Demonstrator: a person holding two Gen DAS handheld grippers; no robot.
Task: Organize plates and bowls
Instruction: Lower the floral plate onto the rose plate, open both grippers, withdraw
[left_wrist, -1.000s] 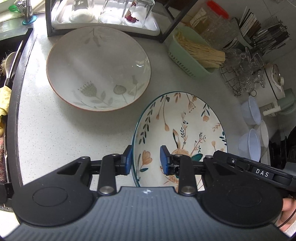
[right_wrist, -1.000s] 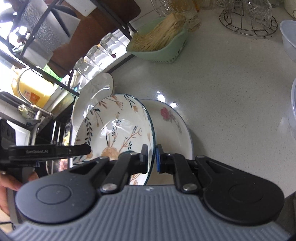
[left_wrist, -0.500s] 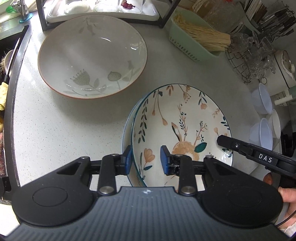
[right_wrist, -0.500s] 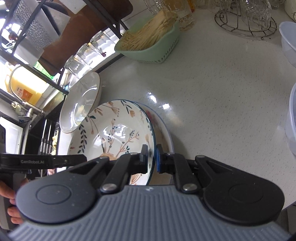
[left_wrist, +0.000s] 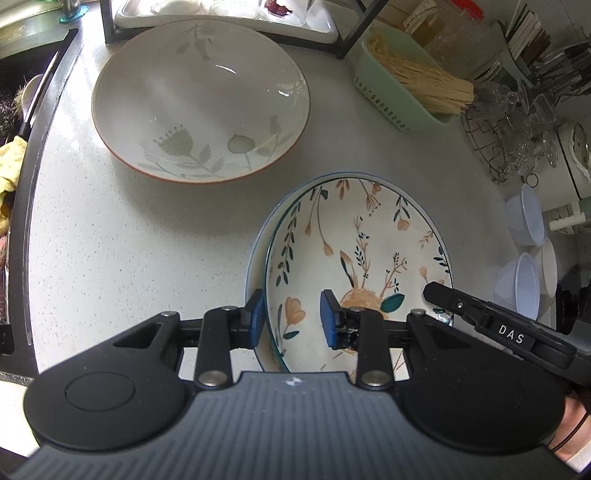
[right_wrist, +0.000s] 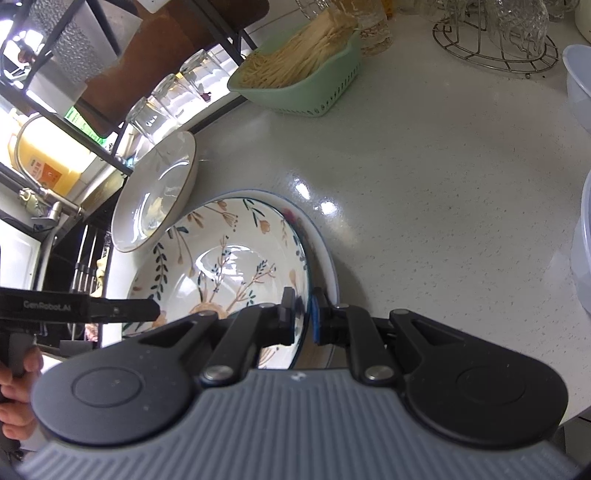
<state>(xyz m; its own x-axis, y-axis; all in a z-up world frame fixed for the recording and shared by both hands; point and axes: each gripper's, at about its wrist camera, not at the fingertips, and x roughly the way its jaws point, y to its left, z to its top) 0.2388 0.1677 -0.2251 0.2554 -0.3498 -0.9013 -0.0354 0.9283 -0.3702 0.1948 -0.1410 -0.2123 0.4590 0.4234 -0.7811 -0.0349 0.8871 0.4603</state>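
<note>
The floral plate (left_wrist: 354, 258) sits over a blue-rimmed plate (left_wrist: 255, 266), near and right of the large bowl (left_wrist: 201, 99). Its right rim is clamped by the right gripper (right_wrist: 303, 320); its left rim is straddled by the left gripper (left_wrist: 291, 318), contact unclear. It should be lowered level, centred, then released.

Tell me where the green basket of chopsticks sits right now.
In the left wrist view the green basket sits upper right on the counter, between the black rack and the wire glass stand.

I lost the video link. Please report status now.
Right gripper shut on floral bowl rim. Left gripper open, astride its rim. Bowl over blue-rimmed plate. Nothing blocking.
</note>
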